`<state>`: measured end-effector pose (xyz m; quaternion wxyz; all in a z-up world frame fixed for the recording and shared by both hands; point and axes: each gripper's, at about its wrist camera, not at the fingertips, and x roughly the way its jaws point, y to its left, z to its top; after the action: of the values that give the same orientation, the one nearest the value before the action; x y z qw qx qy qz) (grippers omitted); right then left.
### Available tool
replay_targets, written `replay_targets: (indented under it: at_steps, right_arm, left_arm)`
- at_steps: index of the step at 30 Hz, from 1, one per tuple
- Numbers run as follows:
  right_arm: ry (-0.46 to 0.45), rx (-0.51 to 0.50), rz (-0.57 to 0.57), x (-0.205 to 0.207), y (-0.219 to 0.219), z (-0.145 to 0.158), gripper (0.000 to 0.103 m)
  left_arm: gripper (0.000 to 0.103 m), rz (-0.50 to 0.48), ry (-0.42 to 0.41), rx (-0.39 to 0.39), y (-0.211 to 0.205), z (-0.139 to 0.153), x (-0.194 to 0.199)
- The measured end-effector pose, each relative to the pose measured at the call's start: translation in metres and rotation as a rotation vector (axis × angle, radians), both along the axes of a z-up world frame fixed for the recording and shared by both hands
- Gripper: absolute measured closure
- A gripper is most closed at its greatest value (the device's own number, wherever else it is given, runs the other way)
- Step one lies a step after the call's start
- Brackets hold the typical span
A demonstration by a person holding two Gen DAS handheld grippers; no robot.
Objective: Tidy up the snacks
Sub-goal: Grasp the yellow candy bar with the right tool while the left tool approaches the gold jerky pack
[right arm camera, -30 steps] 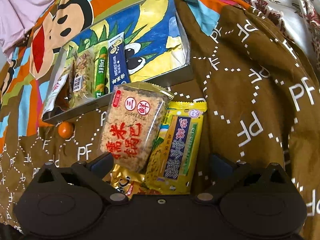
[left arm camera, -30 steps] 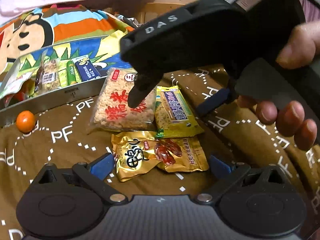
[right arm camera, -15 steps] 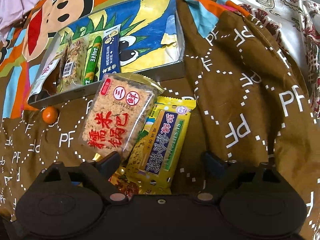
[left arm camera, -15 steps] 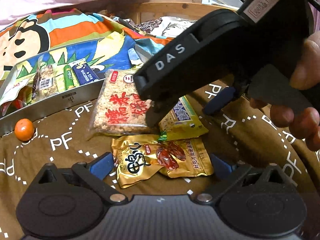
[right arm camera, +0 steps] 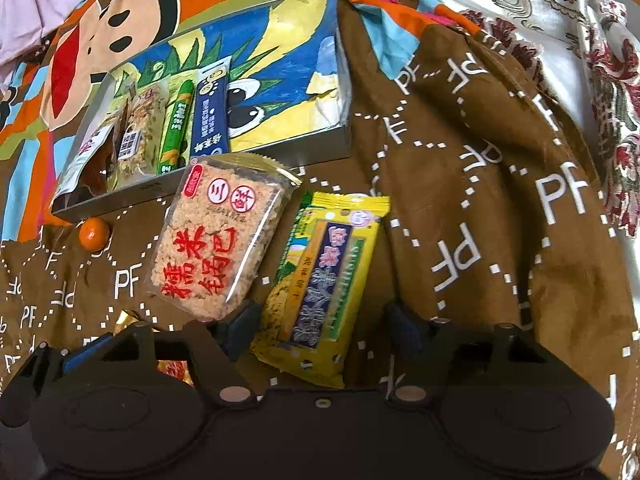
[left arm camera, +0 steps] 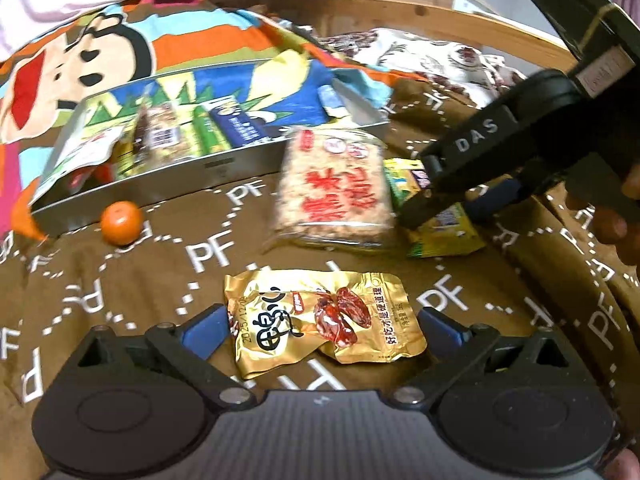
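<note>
Snack packets on a brown printed cloth, a gripper at each of two.

Left wrist view: the left gripper (left arm camera: 320, 326) stands apart around the near gold packet (left arm camera: 320, 320); farther right, the right gripper (left arm camera: 452, 204) reaches over the yellow packet (left arm camera: 444, 228), beside the rice cracker pack (left arm camera: 334, 188).
Right wrist view: the right gripper (right arm camera: 320, 316) is spread, the yellow packet (right arm camera: 326, 280) between its fingers; the tin tray (right arm camera: 280, 148) lies far left.

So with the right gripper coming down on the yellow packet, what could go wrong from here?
The right gripper is open around the yellow packet, with its left finger close to the rice cracker pack; closing might catch both. The small orange lies loose against the tray wall and could roll if the cloth shifts.
</note>
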<state>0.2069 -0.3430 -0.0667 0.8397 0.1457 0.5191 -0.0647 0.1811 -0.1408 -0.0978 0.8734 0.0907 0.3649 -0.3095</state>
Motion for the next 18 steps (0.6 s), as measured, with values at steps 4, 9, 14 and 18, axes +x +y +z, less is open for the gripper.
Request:
replay_targets:
  at_steps: [4,9,14,18]
  right_arm:
    - [0.014,-0.068,0.043,0.006,0.013,-0.006,0.020]
    - [0.020,-0.157,0.095,0.009,0.025,-0.011,0.024]
    - [-0.017,-0.133,0.068,0.001,0.020,-0.005,0.043]
    - [-0.013,-0.136,0.071,-0.013,0.023,-0.003,0.045]
  left_arm:
    - [0.000,0.024,0.006,0.000,0.000,0.000,0.005]
    - [0.000,0.015,-0.028,0.048,-0.007,-0.003,0.007]
    - [0.003,0.044,-0.007,-0.005,0.000,-0.002,0.011]
    - [0.006,0.064,-0.003,-0.021,0.007,0.001,0.008]
